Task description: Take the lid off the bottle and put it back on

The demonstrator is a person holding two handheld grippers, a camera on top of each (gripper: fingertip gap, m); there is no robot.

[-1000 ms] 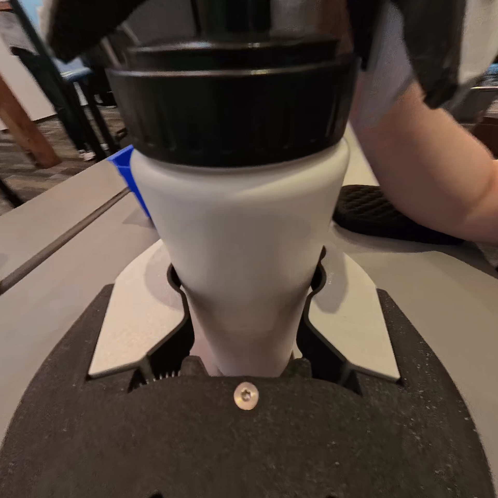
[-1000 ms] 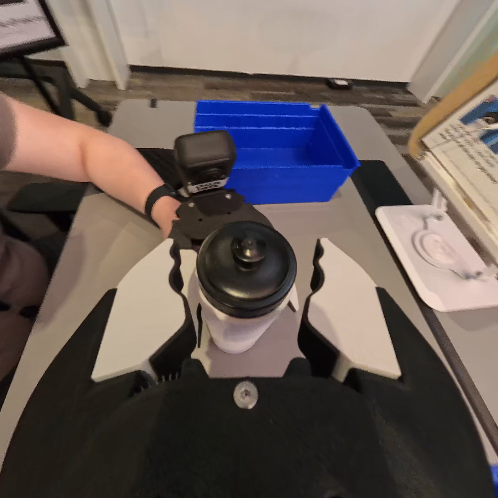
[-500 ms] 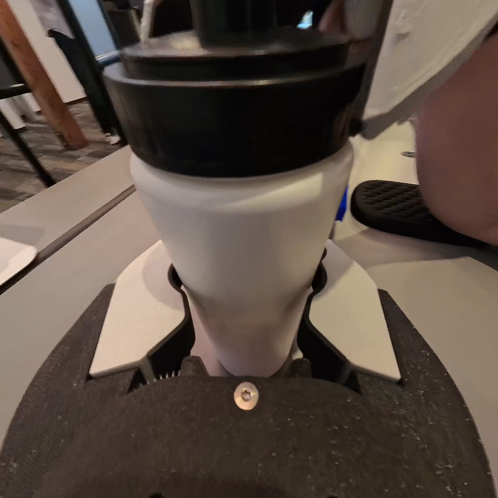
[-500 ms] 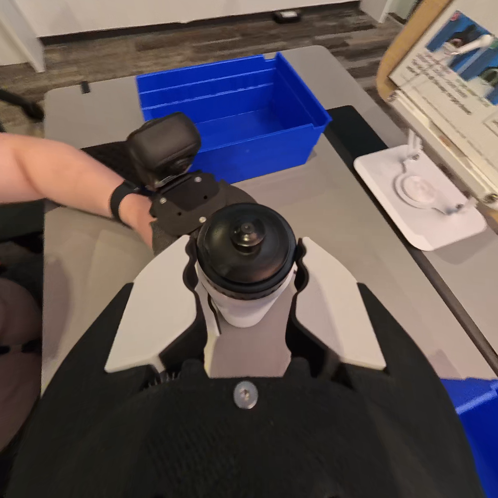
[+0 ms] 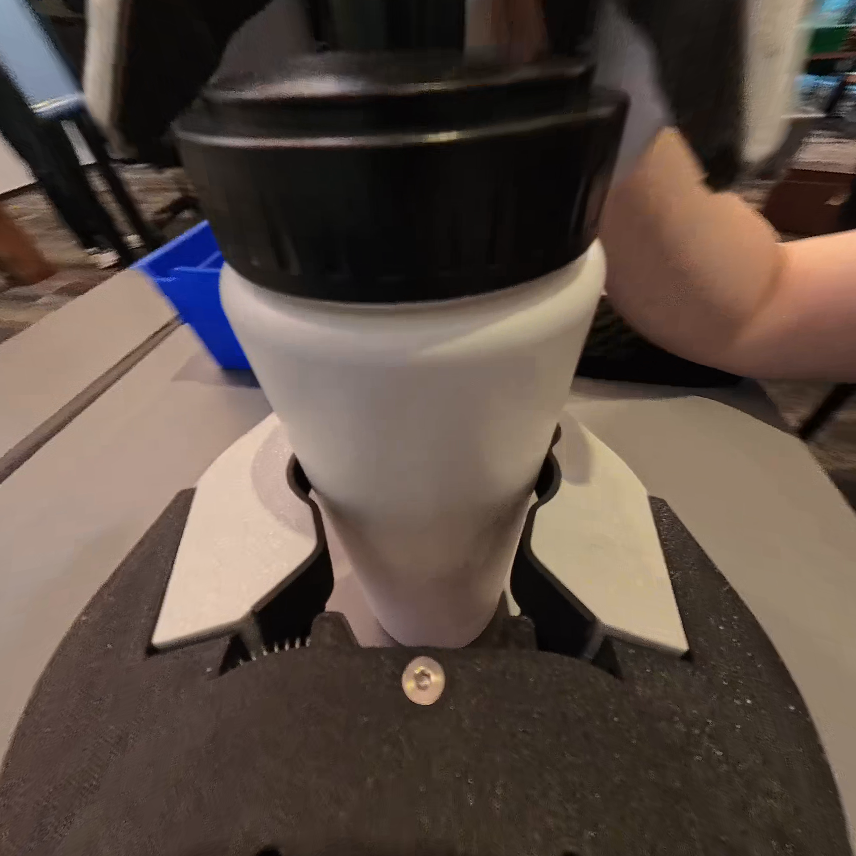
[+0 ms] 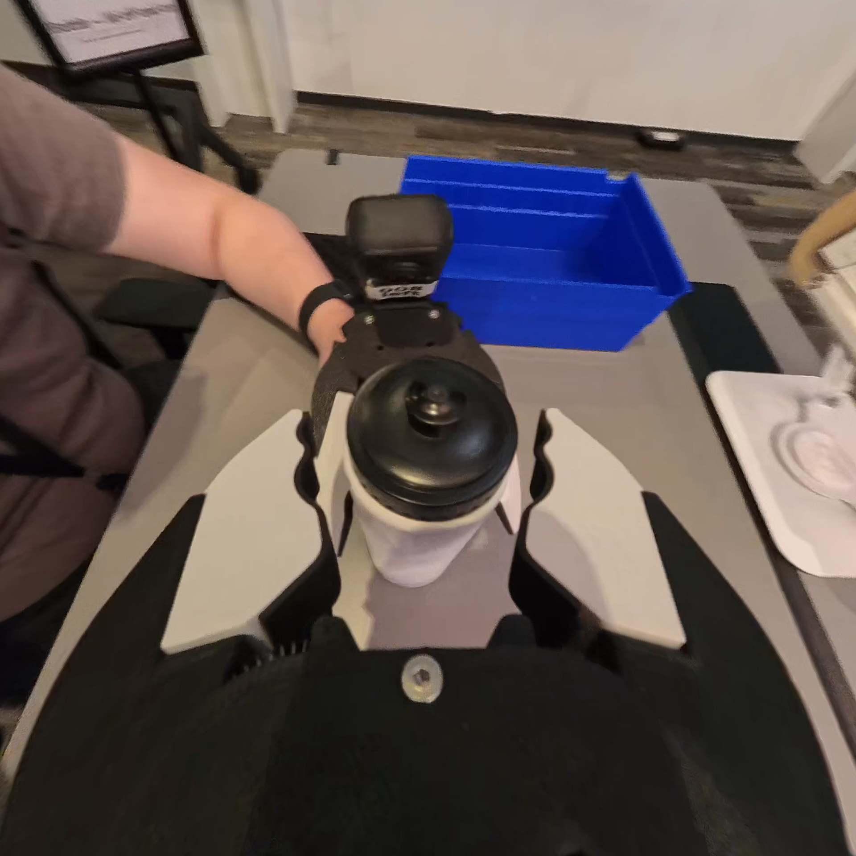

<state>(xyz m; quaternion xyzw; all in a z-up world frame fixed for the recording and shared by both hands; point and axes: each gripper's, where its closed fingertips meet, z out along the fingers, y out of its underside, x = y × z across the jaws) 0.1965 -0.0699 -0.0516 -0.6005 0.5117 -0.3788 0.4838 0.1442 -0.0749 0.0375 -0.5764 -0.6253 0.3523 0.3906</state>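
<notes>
A white bottle (image 5: 417,440) with a black ribbed lid (image 5: 398,208) stands upright on the grey table (image 6: 602,384). My left gripper (image 5: 424,444) is shut on the bottle's lower body, with both fingers pressed against its sides. In the right wrist view I look down on the lid (image 6: 431,454) and its small spout, with the bottle (image 6: 412,546) below. My right gripper (image 6: 424,417) is open around the lid, with a gap on each side, touching nothing. The lid sits on the bottle.
A blue bin (image 6: 546,287) stands behind the bottle and also shows in the left wrist view (image 5: 199,296). A white tray (image 6: 787,463) lies at the right. A person's forearm (image 6: 208,231) reaches in from the left. A black mat (image 5: 625,352) lies behind the bottle.
Half a second ago my right gripper was shut on the lid and turned; now it has opened and swung back. The left gripper keeps hold of the bottle.
</notes>
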